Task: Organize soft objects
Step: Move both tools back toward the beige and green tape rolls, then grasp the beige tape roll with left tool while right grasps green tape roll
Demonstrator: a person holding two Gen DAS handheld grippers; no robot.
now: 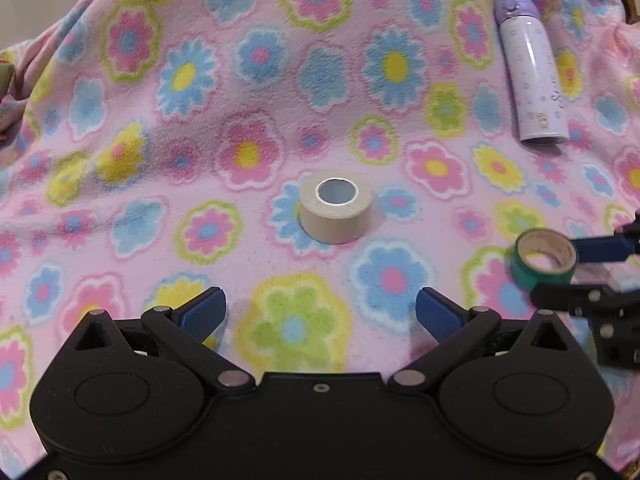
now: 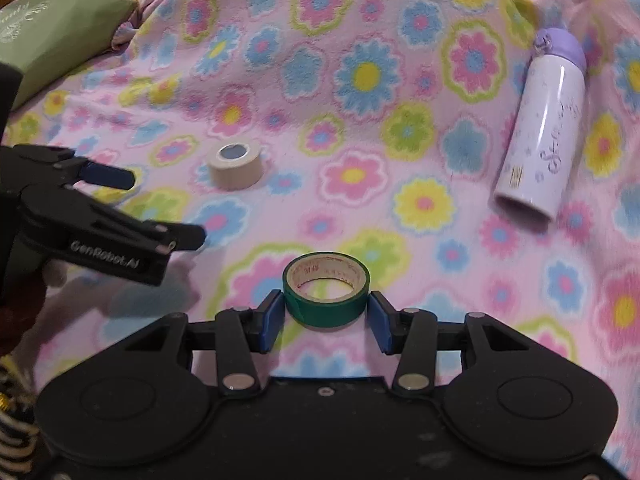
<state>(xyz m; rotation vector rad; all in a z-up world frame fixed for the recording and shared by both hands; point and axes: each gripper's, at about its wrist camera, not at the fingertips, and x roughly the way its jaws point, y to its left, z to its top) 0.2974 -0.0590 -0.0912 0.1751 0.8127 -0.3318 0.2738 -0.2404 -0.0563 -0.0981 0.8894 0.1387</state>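
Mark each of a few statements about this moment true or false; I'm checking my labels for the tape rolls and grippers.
1. The right gripper is shut on the green tape roll. True.
2. The left gripper holds the beige tape roll. False: its jaws are open and empty, and the roll lies ahead of them on the floral blanket.
3. The purple bottle stands upright. False: it lies on its side.
4. The beige tape roll lies flat with its hole facing up. True.
5. A green cushion sits at the blanket's far left edge in the right wrist view. True.
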